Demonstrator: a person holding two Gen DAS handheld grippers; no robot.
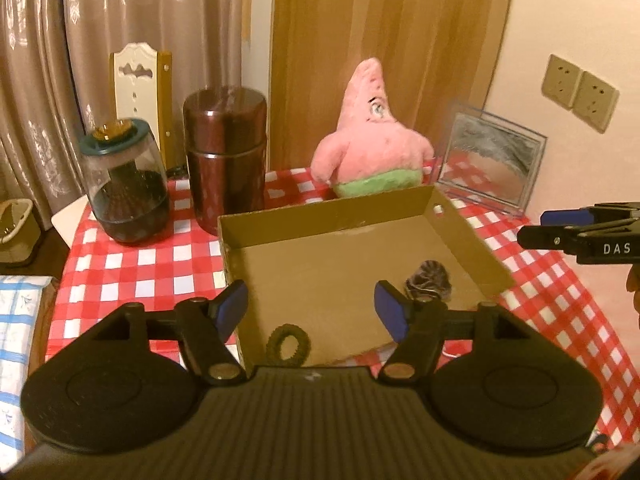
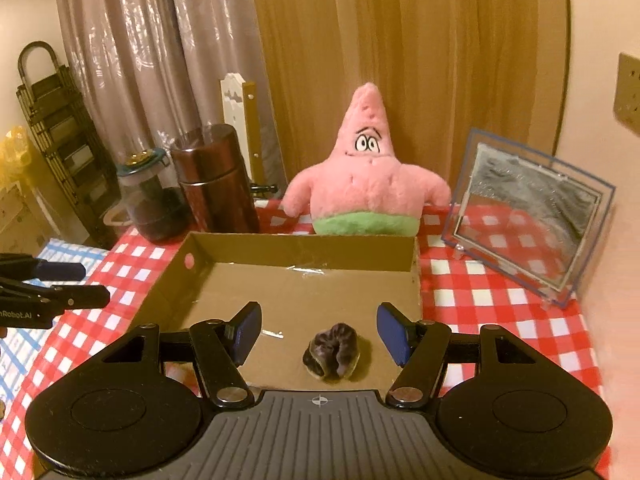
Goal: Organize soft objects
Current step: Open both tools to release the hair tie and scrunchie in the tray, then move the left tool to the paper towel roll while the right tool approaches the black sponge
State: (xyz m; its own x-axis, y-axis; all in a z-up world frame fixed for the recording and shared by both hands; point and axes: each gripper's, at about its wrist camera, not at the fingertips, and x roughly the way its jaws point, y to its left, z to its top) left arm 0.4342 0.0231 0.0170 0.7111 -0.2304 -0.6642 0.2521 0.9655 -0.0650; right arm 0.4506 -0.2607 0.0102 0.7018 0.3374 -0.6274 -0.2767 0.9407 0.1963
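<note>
My left gripper (image 1: 311,310) hangs with fingers spread and nothing between them, above the near edge of the cardboard box (image 1: 472,240), where an olive hair tie (image 1: 289,347) lies. My right gripper (image 2: 319,334) is equally spread and empty; a dark scrunchie (image 2: 336,351), possibly velvet, lies on the box floor below. The pink plush star (image 2: 366,184) stands behind the box.
</note>
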